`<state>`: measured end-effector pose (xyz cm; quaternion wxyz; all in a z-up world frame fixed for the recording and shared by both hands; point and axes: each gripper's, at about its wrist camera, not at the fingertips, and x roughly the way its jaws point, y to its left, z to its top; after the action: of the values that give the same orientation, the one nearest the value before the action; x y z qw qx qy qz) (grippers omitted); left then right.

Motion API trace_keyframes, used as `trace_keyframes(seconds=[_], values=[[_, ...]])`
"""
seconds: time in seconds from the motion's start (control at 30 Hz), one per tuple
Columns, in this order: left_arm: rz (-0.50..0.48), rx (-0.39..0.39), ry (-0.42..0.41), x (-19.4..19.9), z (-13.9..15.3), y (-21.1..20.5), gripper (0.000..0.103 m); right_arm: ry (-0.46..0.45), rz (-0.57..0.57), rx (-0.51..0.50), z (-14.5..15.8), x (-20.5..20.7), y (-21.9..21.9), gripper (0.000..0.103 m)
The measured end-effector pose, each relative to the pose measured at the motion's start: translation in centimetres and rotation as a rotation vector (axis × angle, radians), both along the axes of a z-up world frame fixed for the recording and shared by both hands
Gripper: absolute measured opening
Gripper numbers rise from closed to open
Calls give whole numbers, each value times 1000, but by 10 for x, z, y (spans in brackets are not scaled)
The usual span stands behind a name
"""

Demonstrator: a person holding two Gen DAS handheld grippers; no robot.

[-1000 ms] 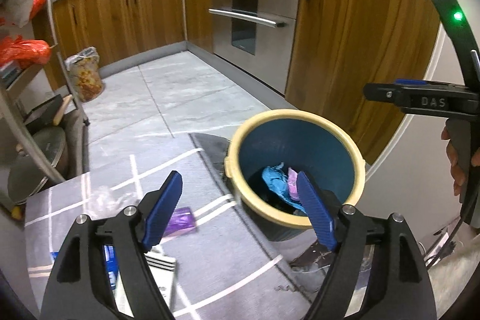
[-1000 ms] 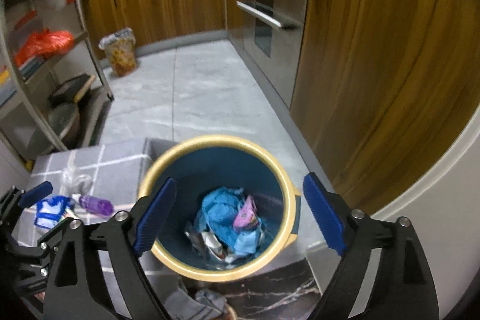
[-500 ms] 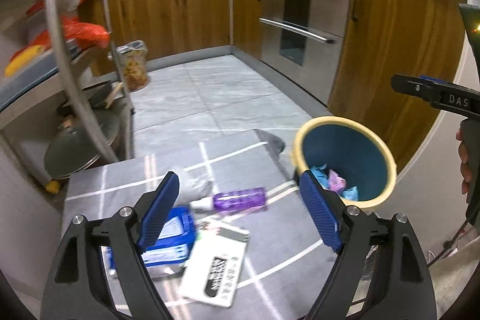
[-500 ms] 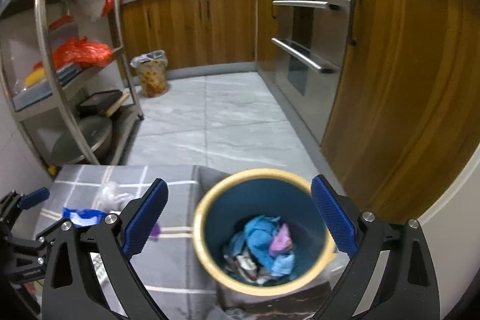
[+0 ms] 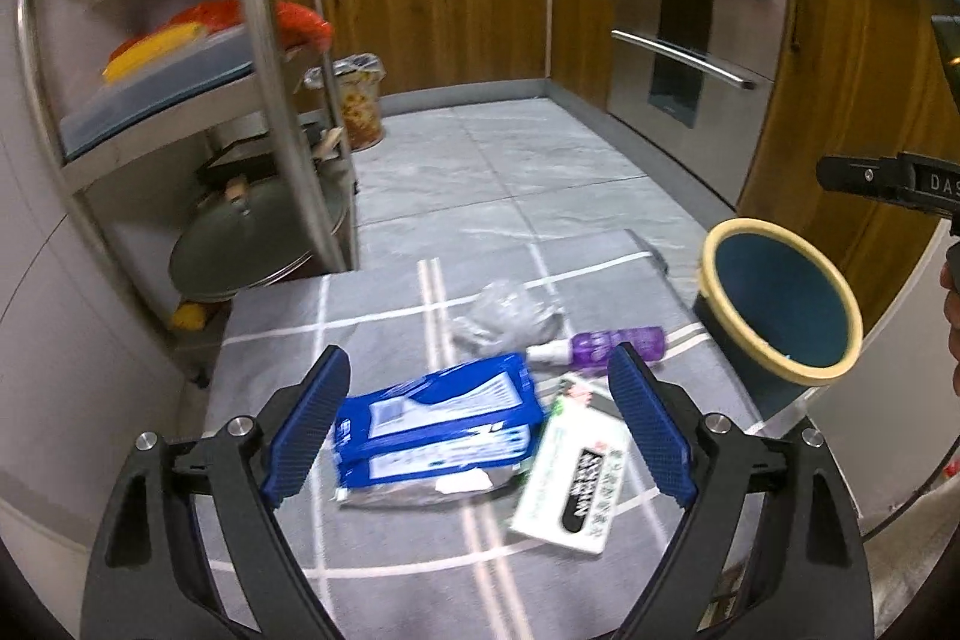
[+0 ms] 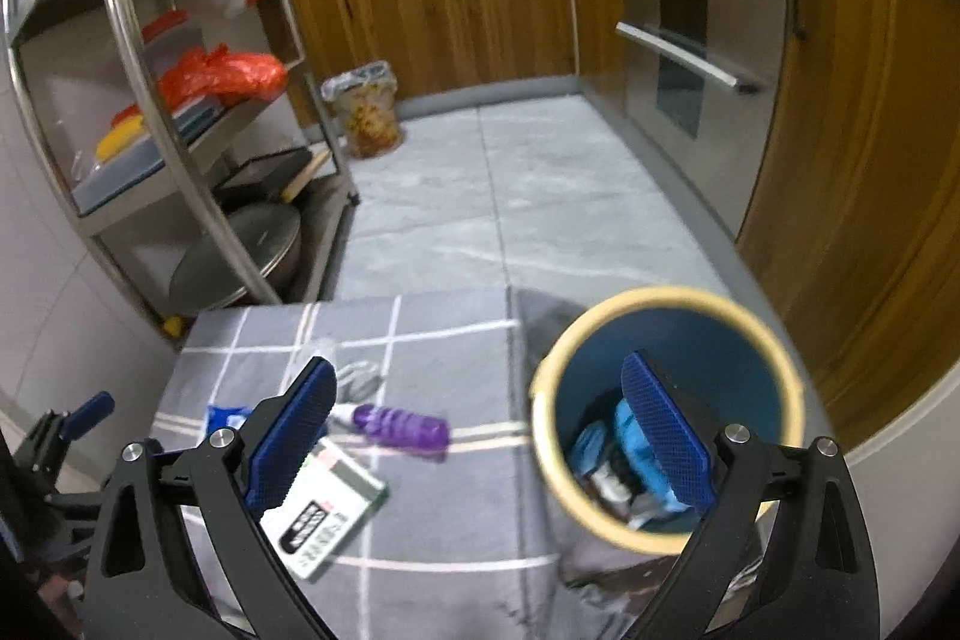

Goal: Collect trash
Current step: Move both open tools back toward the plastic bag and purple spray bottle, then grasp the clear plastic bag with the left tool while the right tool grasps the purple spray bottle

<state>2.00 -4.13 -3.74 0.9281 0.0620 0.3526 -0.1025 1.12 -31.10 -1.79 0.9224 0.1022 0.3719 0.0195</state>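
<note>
Both spread, empty tools [image 5: 474, 427] [image 6: 477, 427] now off the bin [image 5: 780, 310] — left freshly widened — its contents hidden.

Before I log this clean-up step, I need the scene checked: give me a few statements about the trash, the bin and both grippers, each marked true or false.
1. The left gripper holds the blue packet. False: its jaws are open and empty, with the packet lying on the cloth.
2. The bin already contains trash. True.
3. The purple bottle stands upright. False: it lies on its side.
4. The right gripper is open and empty. True.
5. The white box is in the bin. False: it lies on the cloth.
</note>
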Motion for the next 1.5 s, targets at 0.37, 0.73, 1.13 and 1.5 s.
trace_keyframes(seconds=[0.37, 0.73, 1.13, 1.5], values=[[98, -7, 53, 20, -22, 54, 87, 95, 60, -79, -33, 32, 47, 96], [144, 2, 138, 75, -61, 65, 87, 183, 221, -218, -81, 73, 67, 94], [-136, -22, 124, 142, -66, 4, 84, 244, 564, -232, -115, 109, 83, 73], [-275, 30, 189, 160, -109, -46, 72, 271, 737, -221, -148, 112, 101, 65]])
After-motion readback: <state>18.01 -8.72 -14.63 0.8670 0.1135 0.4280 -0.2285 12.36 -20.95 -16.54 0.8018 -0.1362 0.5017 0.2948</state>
